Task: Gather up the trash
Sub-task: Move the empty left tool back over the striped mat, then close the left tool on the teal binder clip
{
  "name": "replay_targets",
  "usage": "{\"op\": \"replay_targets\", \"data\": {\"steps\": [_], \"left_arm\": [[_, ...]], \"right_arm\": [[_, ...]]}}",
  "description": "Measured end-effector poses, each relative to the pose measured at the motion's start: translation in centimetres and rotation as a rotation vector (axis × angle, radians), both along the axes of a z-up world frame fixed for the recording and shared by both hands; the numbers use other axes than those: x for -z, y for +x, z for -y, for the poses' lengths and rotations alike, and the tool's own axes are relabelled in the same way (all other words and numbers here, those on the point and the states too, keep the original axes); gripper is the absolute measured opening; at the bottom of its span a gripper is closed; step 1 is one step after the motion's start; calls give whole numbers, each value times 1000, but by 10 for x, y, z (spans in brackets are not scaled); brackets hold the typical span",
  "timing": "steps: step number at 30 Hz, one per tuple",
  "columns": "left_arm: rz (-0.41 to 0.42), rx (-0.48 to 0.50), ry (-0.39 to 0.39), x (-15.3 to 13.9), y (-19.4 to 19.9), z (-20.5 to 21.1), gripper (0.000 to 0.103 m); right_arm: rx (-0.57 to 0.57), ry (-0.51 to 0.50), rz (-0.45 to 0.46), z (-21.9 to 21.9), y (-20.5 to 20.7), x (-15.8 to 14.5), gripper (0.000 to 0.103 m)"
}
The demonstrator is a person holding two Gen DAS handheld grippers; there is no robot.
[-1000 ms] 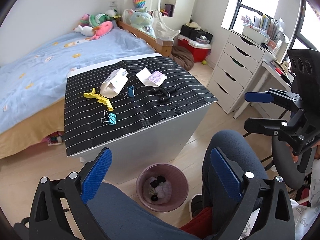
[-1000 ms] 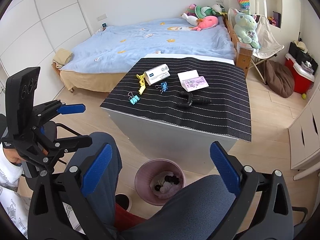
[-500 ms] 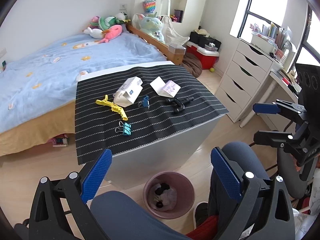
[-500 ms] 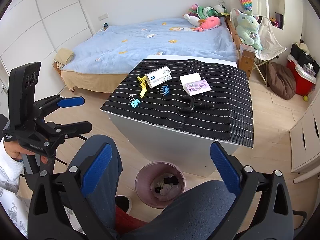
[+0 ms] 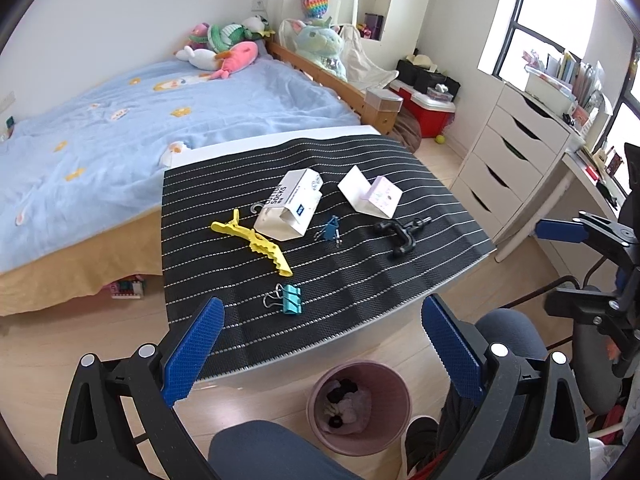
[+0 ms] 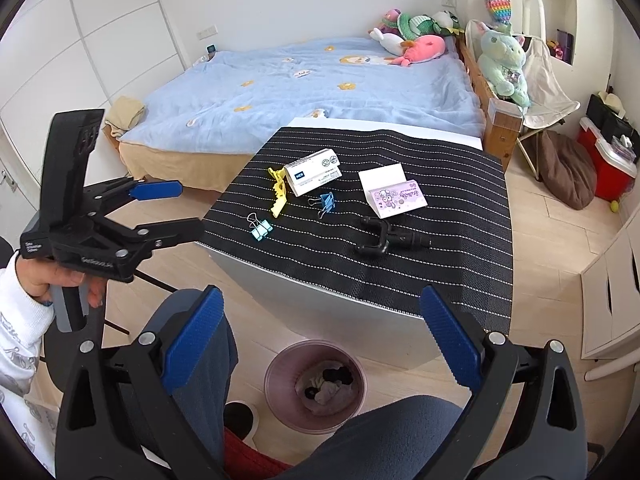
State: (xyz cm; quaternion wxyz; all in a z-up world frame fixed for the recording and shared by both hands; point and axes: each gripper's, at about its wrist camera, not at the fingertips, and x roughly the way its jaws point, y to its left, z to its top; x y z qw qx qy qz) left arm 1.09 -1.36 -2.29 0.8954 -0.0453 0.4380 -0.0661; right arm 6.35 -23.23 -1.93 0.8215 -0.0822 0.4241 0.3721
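**Both grippers up in the air, trash still sitting on the table**

So the person is in a chair with a gripper in each hand, both spread wide and holding nothing. The left gripper (image 5: 320, 344) hovers near the front edge of the black striped mat (image 5: 360, 264), and the right gripper (image 6: 320, 336) is pulled back a bit more, over the lap.

Straight ahead of the left jaws, closest, is a teal binder clip (image 5: 290, 299). Beyond it lies a yellow hair clip (image 5: 256, 240), and just past that a white sock box (image 5: 294, 210) lying on its side, touching or nearly touching the hair clip. To the right of the box there's a blue binder clip (image 5: 331, 229), then a folded pink-and-white card (image 5: 370, 196) and a black plastic handle thing (image 5: 402, 234), all apart from each other.

The pink trash bin (image 5: 396, 384) sits on the floor below and between the left jaws, right against the table's front. It has some dark and pale bits inside; can't tell what exactly.
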Motion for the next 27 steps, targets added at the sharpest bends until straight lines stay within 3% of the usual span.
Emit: {"op": "replay_targets", "data": {"steps": [13, 20, 27], "left_arm": [[-132, -28, 1, 55, 48, -19, 94], [-173, -33, -29, 70, 55, -21, 53], [-192, -20, -38, 73, 56, -19, 30]], "right_arm": [[22, -6, -25, 5, 9, 8, 97], [30, -4, -36, 8, 12, 13, 97], [29, -4, -45, 8, 12, 17, 97]]}}
